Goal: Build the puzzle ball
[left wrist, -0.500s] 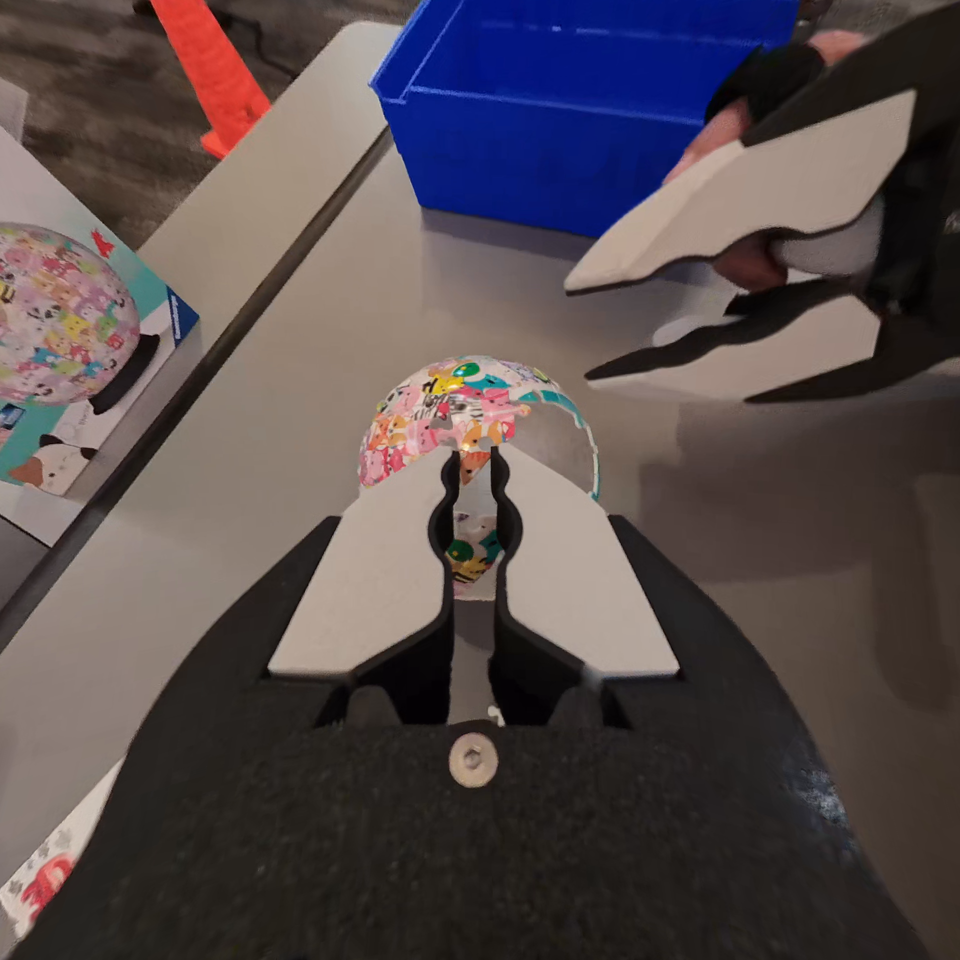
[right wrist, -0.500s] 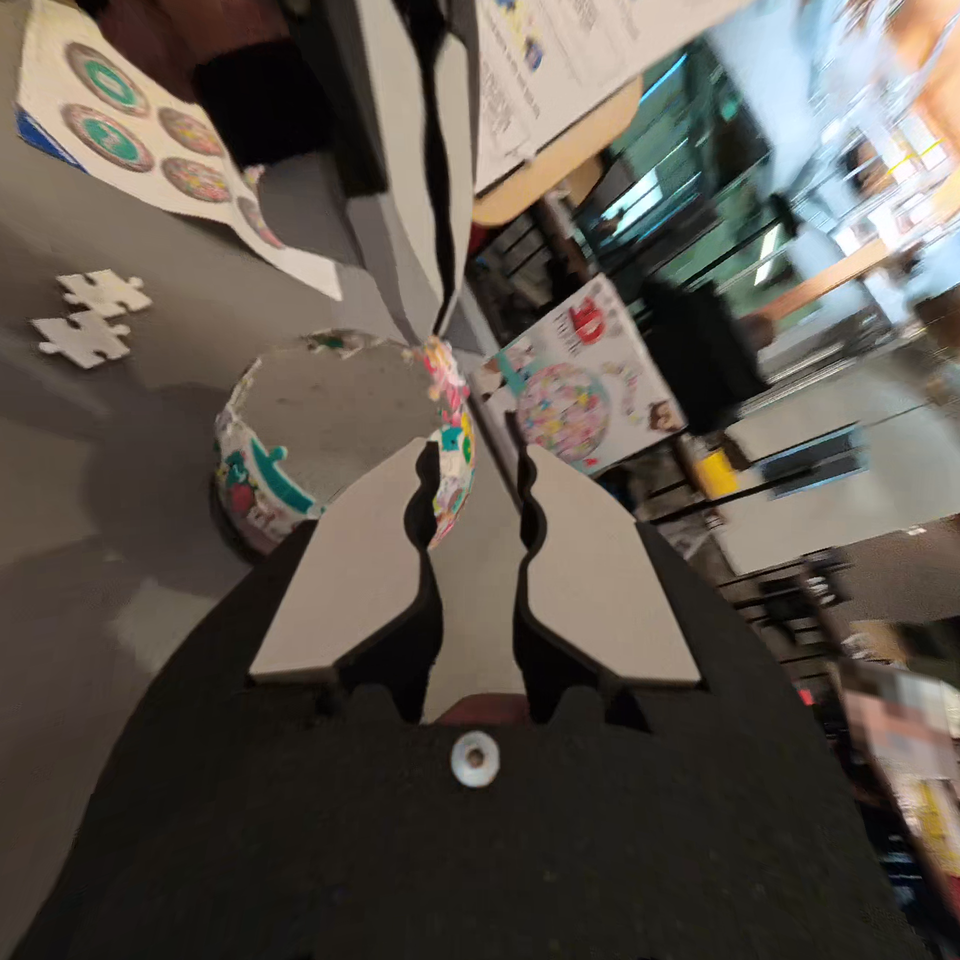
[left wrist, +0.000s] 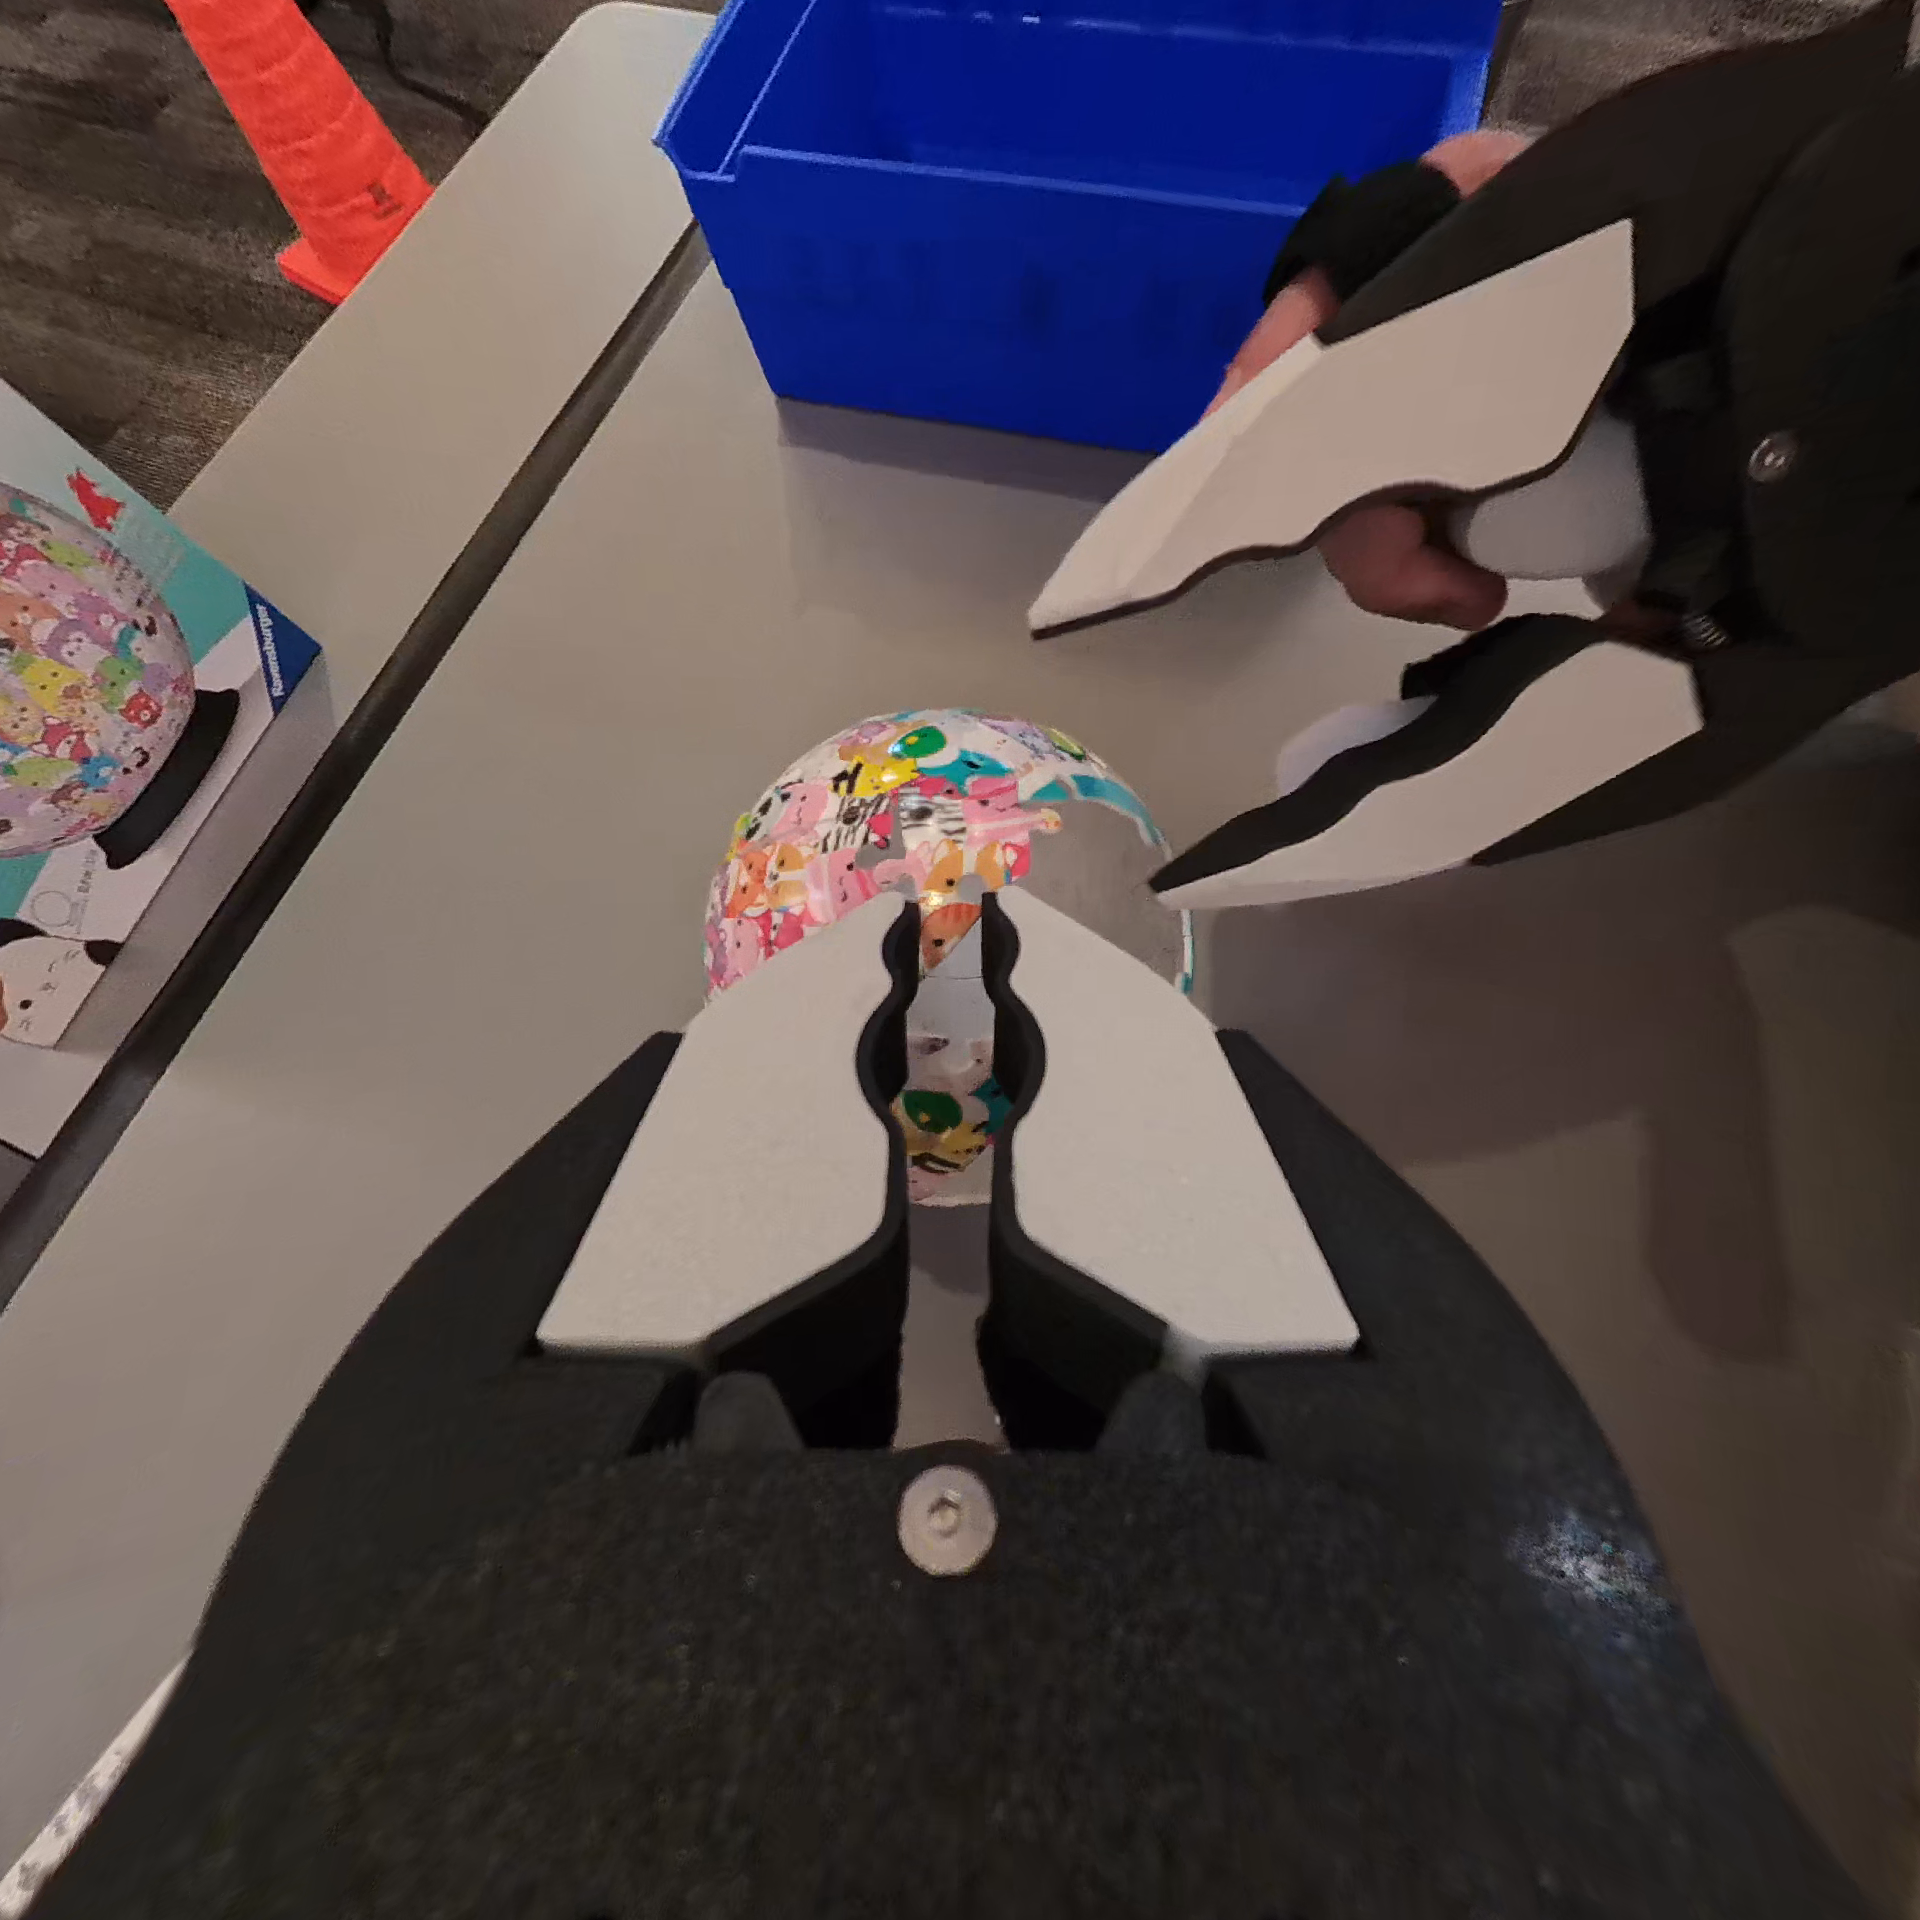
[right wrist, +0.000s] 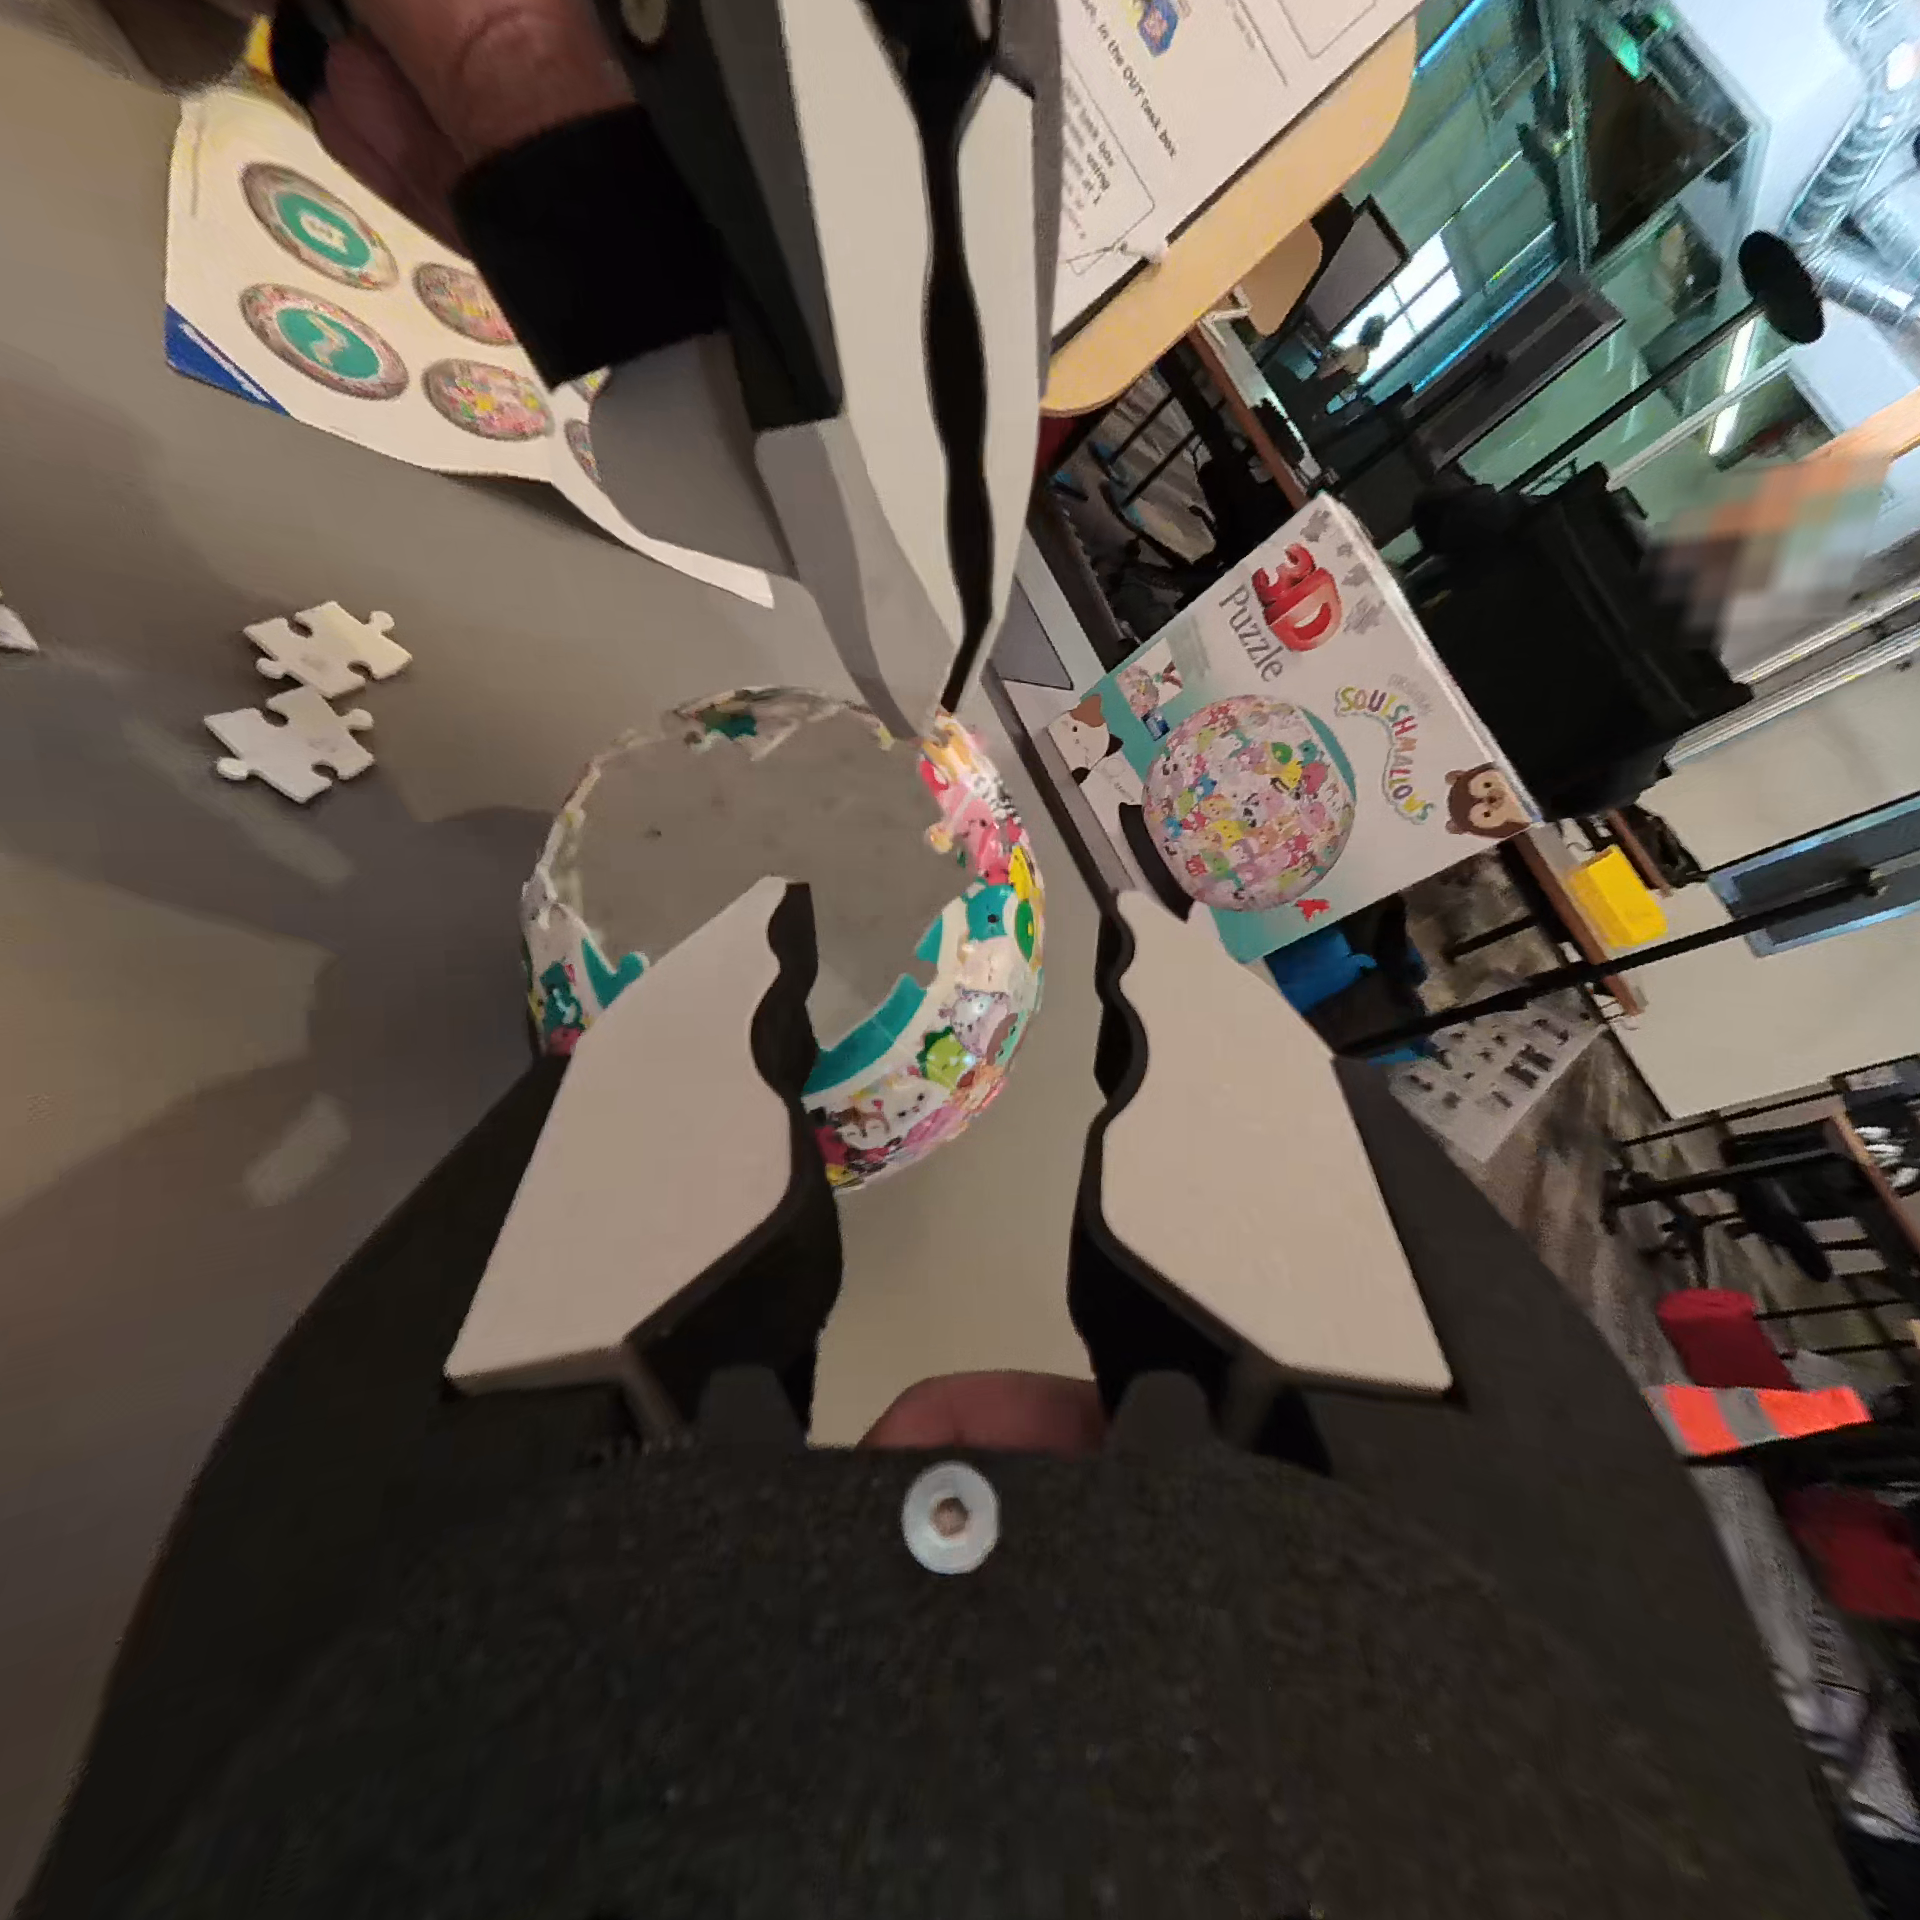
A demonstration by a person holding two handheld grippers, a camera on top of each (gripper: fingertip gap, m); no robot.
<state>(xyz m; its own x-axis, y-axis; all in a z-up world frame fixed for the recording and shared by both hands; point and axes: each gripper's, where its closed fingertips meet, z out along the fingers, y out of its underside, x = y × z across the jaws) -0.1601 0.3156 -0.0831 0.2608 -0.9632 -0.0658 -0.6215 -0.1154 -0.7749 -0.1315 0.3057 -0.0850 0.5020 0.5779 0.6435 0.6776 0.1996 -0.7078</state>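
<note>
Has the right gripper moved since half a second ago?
Yes. In the left wrist view the right gripper has opened wider and come nearer the half-built puzzle ball, its lower fingertip now over the shell's open side, judged against the fixed blue bin.

Puzzle ball (left wrist: 883, 831), part-built: a hollow curved shell of interlocked pieces, outer face printed with many-coloured cartoon animals, inner face plain grey. Sits on the grey table (left wrist: 520, 727), open on one side with a jagged unfinished rim, teal-banded pieces along that edge. Its near rim is pinched between the narrowly set tips of the left gripper (left wrist: 948, 914).

Loose puzzle pieces (right wrist: 307, 696), two, plain white side up, flat on the table, just beside each other, apart from the shell.
</note>
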